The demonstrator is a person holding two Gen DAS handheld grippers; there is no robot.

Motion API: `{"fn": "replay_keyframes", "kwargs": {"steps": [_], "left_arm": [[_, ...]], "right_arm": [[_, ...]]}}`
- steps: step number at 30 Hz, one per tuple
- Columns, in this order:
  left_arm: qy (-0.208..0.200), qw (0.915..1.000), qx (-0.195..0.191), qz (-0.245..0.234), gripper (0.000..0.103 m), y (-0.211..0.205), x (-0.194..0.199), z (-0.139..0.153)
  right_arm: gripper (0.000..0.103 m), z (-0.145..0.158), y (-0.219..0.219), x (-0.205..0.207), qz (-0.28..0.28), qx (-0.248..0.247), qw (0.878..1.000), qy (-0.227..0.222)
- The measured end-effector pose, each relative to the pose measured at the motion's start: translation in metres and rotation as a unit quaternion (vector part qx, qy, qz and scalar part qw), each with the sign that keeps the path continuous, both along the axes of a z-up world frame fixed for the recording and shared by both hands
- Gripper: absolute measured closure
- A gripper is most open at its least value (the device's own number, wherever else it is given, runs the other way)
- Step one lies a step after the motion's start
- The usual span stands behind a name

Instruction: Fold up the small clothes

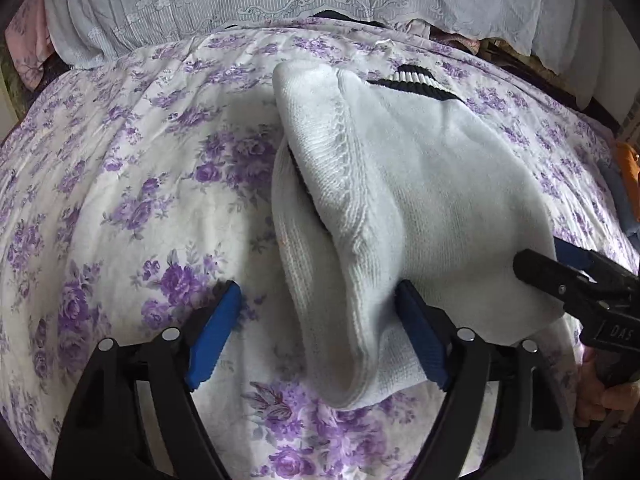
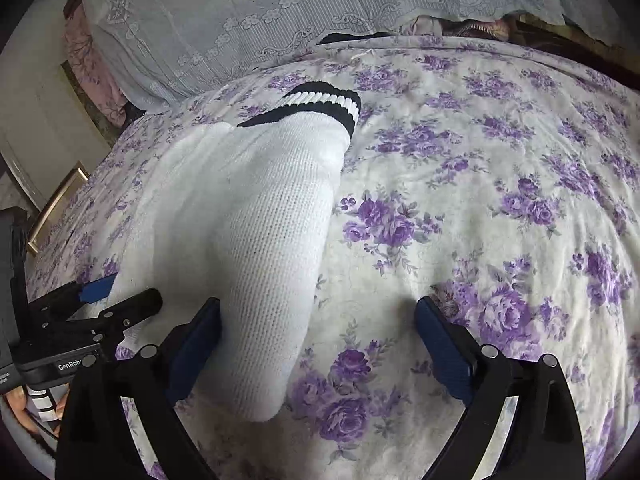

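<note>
White ribbed sock with black-striped cuff (image 1: 400,208) lies doubled on the purple-flowered bedsheet (image 1: 132,184); left gripper (image 1: 316,336) and right gripper (image 2: 316,344), jaws spread and empty, should release cleanly without dragging the fold.

A bedspread (image 2: 500,184) printed with purple roses on white covers the bed and fills most of both views, lightly rumpled. Along the top of each frame lies a pale lace-patterned cloth (image 1: 256,4) draped over what looks like bedding, with a strip of pink fabric (image 2: 90,76) showing at its left end. At the left edge of the right wrist view stands a cream cabinet door (image 2: 36,120) with a brass bar handle (image 2: 56,204) below it.
</note>
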State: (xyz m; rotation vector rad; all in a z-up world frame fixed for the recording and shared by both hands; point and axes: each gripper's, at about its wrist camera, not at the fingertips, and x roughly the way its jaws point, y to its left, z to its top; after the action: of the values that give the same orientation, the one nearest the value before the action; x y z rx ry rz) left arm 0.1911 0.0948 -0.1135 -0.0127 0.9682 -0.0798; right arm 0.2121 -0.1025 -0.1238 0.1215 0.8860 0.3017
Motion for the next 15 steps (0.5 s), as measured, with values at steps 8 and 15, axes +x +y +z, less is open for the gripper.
{"fn": "replay_keyframes", "kwargs": {"steps": [8,15], "left_arm": [[-0.043,0.9981,-0.045,0.0,0.03,0.005,0.013,0.05],[0.008,0.994,-0.102,0.038,0.017,0.018,0.056,0.007]], "right_arm": [[0.007,0.049,-0.006,-0.003,-0.006,0.035,0.998,-0.053],[0.005,-0.002,0.009,0.033,-0.012,0.022,1.0,0.01]]}}
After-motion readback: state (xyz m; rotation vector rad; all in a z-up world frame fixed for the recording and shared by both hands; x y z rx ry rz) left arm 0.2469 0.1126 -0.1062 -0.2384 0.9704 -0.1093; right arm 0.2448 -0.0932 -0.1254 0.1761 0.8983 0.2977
